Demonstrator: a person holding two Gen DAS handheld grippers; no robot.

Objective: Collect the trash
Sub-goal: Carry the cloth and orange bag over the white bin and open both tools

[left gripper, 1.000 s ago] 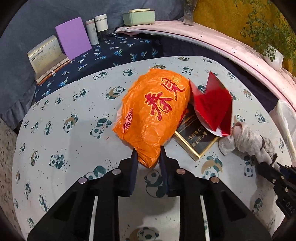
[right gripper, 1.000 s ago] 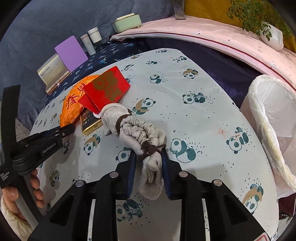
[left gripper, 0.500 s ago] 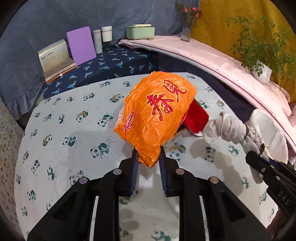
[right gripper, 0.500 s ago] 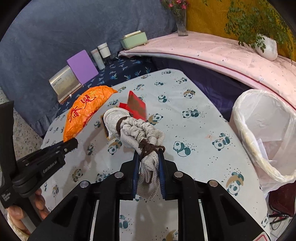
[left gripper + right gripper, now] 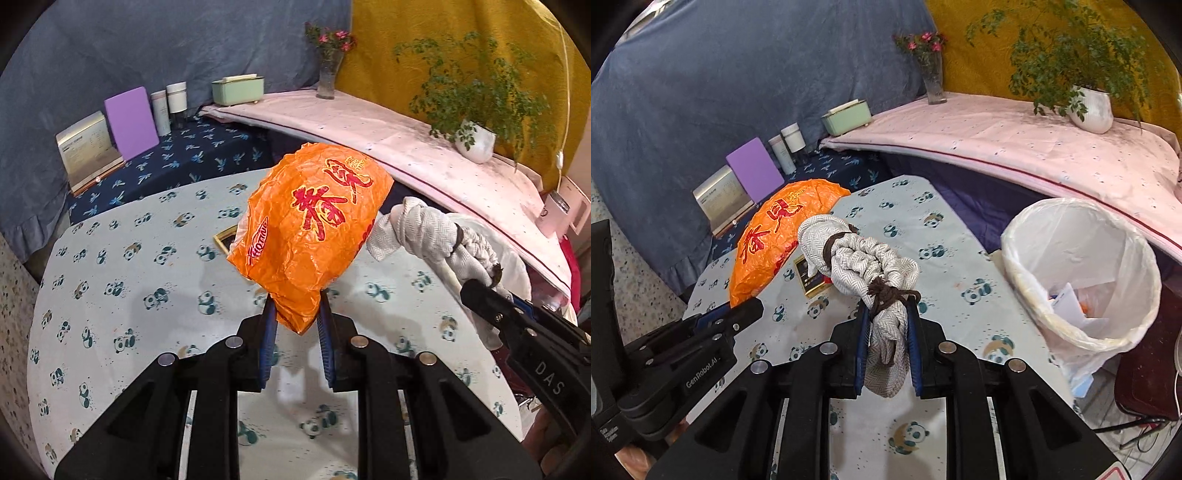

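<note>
Left hand-held gripper (image 5: 295,317): pinching orange plastic bag (image 5: 314,229) | right hand-held gripper (image 5: 888,332): pinching tied cloth bundle (image 5: 864,258) | advice: keep both pinches firm, release only above lined trash bin (image 5: 1082,273).

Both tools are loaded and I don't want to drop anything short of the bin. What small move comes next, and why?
Probably swing the right tool rightward until the tied cloth bundle hangs over the lined bin. The bundle is held above the table, the bin stands open to its right, and the left tool holds the orange bag farther away.
</note>
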